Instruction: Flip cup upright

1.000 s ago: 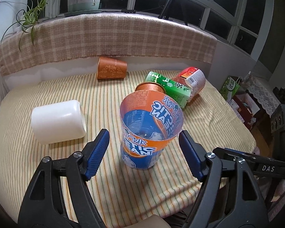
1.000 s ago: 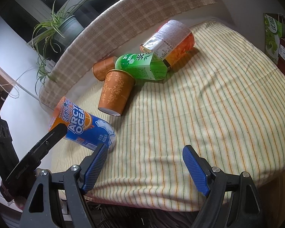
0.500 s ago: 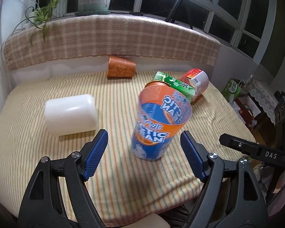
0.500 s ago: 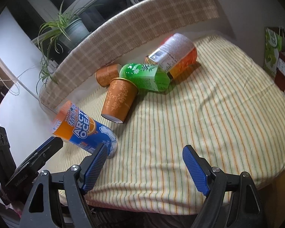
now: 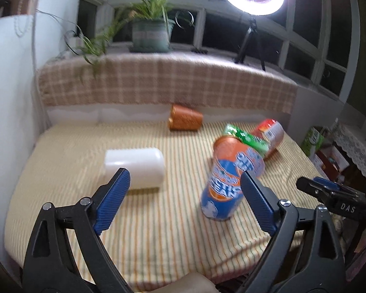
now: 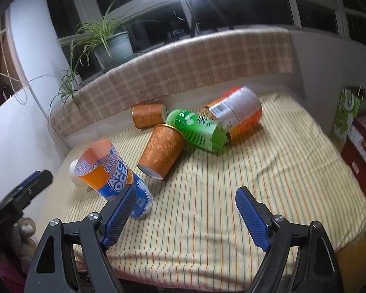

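the left gripper [image 5: 183, 195] hangs with its blue pads spread wide over the near edge of the striped cloth [image 5: 158, 232], gripping nothing. the orange-and-blue cup [image 5: 228, 183] stands base-down, tilted, near the right edge, just behind the right-hand pad. a white cup [image 5: 136, 167] lies sideways toward the left.

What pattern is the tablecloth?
Thin orange and green stripes on cream tablecloth; right wrist view shows it best.

orange cup [image 6: 161, 151] crowds tilted cup [image 6: 112, 171], striped cloth [image 6: 268, 171] open
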The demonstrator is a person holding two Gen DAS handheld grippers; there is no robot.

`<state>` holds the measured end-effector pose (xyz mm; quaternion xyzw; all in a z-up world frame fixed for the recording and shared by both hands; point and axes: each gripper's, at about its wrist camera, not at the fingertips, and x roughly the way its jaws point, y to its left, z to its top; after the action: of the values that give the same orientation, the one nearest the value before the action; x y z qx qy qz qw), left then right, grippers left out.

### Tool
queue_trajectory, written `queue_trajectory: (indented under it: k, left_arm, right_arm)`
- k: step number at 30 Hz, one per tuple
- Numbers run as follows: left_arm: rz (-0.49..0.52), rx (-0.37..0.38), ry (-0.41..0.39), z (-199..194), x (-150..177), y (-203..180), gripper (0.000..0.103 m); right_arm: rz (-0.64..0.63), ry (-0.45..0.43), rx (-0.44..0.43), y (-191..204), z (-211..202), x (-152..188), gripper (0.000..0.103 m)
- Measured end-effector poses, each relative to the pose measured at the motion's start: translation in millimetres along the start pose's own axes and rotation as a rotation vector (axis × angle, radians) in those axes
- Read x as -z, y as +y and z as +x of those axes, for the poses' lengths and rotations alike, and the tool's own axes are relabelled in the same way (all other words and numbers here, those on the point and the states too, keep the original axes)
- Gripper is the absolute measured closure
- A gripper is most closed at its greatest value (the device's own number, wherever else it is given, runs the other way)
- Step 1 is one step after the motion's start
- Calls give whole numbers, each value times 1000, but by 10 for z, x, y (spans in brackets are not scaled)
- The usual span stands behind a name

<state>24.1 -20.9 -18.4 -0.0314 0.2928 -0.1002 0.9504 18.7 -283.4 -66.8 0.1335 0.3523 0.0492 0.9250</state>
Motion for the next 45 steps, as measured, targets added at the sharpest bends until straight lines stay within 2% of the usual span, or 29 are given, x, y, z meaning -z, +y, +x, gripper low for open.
queue_trajectory:
  k: [3,5,8,13,22,45]
  left_arm:
    - [4,-26,-38,-80,-24,25,9]
    - [10,-47,-64,-125,-40,27,9]
    - [15,-74,-106,-204,-51,29,0]
    - [35,-107,-158,-309,-60,6,0]
    - [35,-115,-164,-339,-63,-10,0]
    - [26,-121,-165,-343,-85,33,0]
  right_arm:
    - [-24,-43,14,49,-54,-11,7]
    - [-38,-69,26,78,-94,-9,6]
    - [-54,-97,33,117,-131,-12,0]
    - [-75,-141,56,163,-190,-14,0]
    - [-115,-169,77,240,-219,-30,0]
    - [-100,-150,83,217,-169,-37,0]
